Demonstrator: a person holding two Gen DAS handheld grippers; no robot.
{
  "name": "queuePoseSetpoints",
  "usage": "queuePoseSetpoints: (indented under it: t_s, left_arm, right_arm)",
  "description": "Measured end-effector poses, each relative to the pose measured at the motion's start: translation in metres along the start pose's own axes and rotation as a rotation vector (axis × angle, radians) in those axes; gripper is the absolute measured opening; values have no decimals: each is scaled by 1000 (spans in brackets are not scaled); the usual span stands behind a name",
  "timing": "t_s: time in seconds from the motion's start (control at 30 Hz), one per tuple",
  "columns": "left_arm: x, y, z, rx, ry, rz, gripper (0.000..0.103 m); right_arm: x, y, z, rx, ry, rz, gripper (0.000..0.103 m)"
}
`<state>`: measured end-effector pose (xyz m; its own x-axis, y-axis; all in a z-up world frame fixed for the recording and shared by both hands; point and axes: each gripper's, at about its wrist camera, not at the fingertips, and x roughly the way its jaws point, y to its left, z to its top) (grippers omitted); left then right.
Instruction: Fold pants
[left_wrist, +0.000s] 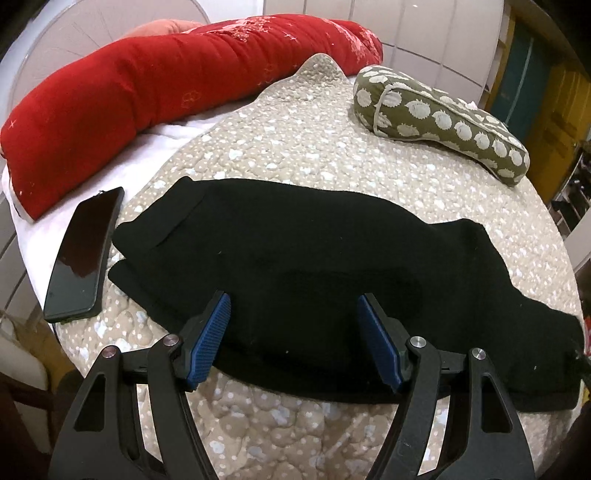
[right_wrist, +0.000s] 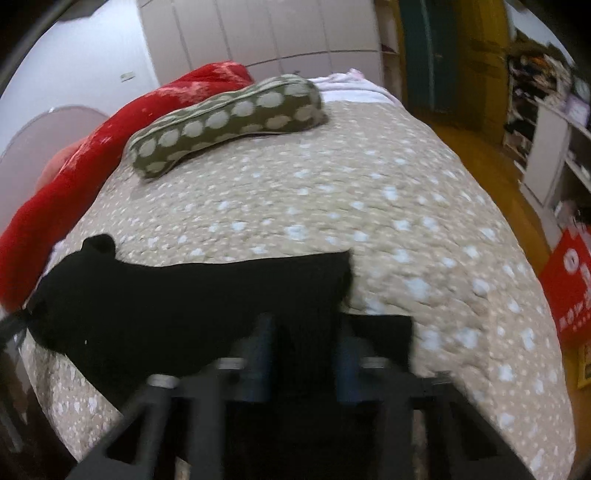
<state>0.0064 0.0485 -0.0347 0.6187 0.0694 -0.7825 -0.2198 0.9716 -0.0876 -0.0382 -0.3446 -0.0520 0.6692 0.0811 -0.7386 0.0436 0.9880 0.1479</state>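
Black pants (left_wrist: 314, 266) lie folded lengthwise across the beige quilted bed cover (left_wrist: 295, 147). My left gripper (left_wrist: 293, 328) is open, its blue pads (left_wrist: 210, 339) spread above the near edge of the pants, holding nothing. In the right wrist view, which is blurred, the pants (right_wrist: 166, 306) stretch to the left. My right gripper (right_wrist: 304, 354) has its fingers close together with black cloth of the pants' end between them.
A red bolster (left_wrist: 147, 96) lies along the far left. An olive spotted pillow (left_wrist: 439, 118) sits at the far right, also in the right wrist view (right_wrist: 229, 118). A black phone (left_wrist: 83, 254) lies left of the pants. The bed edge drops to a wooden floor (right_wrist: 480, 140).
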Motion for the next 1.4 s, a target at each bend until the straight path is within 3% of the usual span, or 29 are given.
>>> queuePoseSetpoints:
  t_s: [0.13,0.2,0.37,0.4,0.43,0.47,0.5,0.57,0.7,0.77,0.8,0.93,1.03,1.23,1.4]
  left_arm:
    - [-4,1,2,-3,-7,-10,72]
    - [-5,2,2,-1,-7,-11,72]
    - [-4,2,0,0,6,-6,72]
    - [-6,3,0,2,4,-10,72]
    - [-8,3,-1,3,-2,-13,72]
    - [-11,5,-1,2,-11,-10,72]
    - [-12,6,-1,-1,-15,-7,72]
    - [-12,9,1,-17,-13,-9,72]
    - [-12,9,-2,-27,5,-19,72]
    - [-14,8,-4,-14,2,-12,72]
    - [-15,8,-4,-13,2,-6,72]
    - [-19,9,0,-26,0,-6,72]
    - [-23,7,1,-18,-12,-5,72]
    - [-9,-7,-8,29,11,10,72]
    - [-15,-16,-9,60,-26,9,72]
  right_arm:
    - [-39,-3,-1,8,-58,24,8]
    - [-59,-14,-4,22,-73,-10,8]
    - [-27,-37,-18,80,21,-107,10]
    - [-22,-39,-20,89,34,-114,17]
    - [-25,-43,-23,119,23,-106,35]
    - [-31,-47,-26,149,3,-97,46]
    - [-39,-53,-28,180,-16,-96,53]
    - [-46,-61,-28,220,-31,-93,53]
    - [-25,-54,-30,242,20,17,52]
    - [-16,-43,-33,225,5,43,30]
    - [-15,-35,-32,187,-19,17,17]
    - [-35,-18,-11,63,-98,-42,14]
    - [-53,-16,8,-21,-154,-136,12]
    - [1,-22,2,-70,-36,-298,6]
    - [-25,-45,0,59,-78,-254,15]
